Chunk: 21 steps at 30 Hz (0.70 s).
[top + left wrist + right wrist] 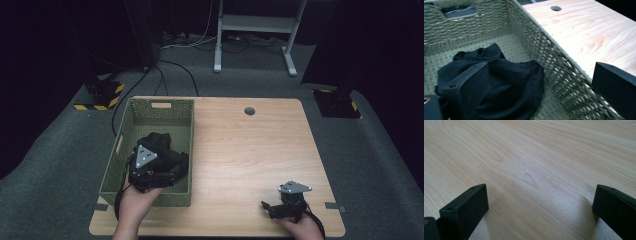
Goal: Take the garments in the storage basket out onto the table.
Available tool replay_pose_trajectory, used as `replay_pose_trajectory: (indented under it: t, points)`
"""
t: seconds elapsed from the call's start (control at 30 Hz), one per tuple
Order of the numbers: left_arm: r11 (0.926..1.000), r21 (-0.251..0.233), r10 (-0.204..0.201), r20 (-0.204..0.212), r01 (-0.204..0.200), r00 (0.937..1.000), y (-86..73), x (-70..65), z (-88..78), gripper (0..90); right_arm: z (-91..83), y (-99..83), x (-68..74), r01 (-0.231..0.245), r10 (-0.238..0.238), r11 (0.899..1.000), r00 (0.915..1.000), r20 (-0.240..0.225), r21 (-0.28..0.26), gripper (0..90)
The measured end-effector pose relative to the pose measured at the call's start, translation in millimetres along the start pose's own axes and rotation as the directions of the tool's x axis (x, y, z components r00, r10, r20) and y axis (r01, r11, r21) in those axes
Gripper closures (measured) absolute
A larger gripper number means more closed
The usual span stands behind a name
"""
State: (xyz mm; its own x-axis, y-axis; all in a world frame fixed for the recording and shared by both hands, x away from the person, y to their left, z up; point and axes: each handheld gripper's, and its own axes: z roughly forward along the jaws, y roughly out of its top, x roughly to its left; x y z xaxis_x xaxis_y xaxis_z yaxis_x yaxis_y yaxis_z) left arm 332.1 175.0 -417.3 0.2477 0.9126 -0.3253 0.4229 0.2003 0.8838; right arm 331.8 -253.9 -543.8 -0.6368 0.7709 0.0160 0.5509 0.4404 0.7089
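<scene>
While the left gripper hangs wide open over the black cloth in the green basket; the right gripper rests open, empty, near right on the table.

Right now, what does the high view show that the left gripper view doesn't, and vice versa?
High view alone: the right claw low over the table's near right corner, the floor and a desk frame behind. Left gripper view alone: the basket's weave and handle slot up close. Both: the green basket, black cloth inside it, the open left claw, wooden table.
</scene>
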Motion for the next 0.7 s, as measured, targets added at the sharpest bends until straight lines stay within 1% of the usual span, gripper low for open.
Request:
replay_pose_trajectory:
  t: [0.03,0.13,0.3,0.33,0.4,0.47,0.5,0.6,0.7]
  points:
    - [1.0000,0.005,0.004,-0.010,-0.004,0.9999,2.5,2.4,0.4,2.2,0.0,0.0,0.0,0.000,0.000,1.000,1.0000,0.000,0.000,0.0]
    - [1.0000,0.003,0.000,-0.013,0.000,0.9999,8.5,6.2,0.9,2.2,0.0,0.0,-0.4,0.000,0.000,1.000,1.0000,-0.002,-0.002,0.0]
    - [1.0000,0.010,0.000,-0.024,0.000,0.9997,13.2,9.0,4.1,1.9,-0.3,-0.1,-0.8,-0.005,0.005,1.000,1.0000,-0.006,-0.003,0.0]
    - [0.9998,0.021,0.003,-0.029,-0.003,0.9996,15.0,10.8,5.9,1.9,-0.2,-0.1,-0.8,-0.004,0.004,1.000,1.0000,-0.005,-0.003,0.0]
    - [0.9999,0.016,-0.004,-0.032,0.004,0.9995,16.2,11.0,7.6,1.8,-0.2,-0.1,-0.7,-0.004,0.004,1.000,1.0000,-0.005,-0.003,0.0]
    - [0.9995,0.028,0.013,-0.039,-0.012,0.9991,18.9,14.1,11.2,1.7,-0.2,-0.1,-0.7,-0.004,0.004,1.000,1.0000,-0.005,-0.003,0.0]
    - [0.9996,0.027,0.009,-0.044,-0.008,0.9990,19.4,14.6,12.6,1.6,-0.2,-0.1,-0.7,-0.004,0.004,1.000,1.0000,-0.005,-0.003,0.0]
    - [0.9991,0.038,0.022,-0.059,-0.020,0.9980,21.8,18.4,16.3,1.4,-0.1,-0.1,-0.6,-0.002,0.002,1.000,1.0000,-0.004,-0.003,0.0]
    - [0.9994,0.035,0.012,-0.069,-0.009,0.9975,24.5,23.2,20.0,1.3,0.0,0.0,-0.3,0.000,0.000,1.000,1.0000,-0.002,-0.002,0.0]
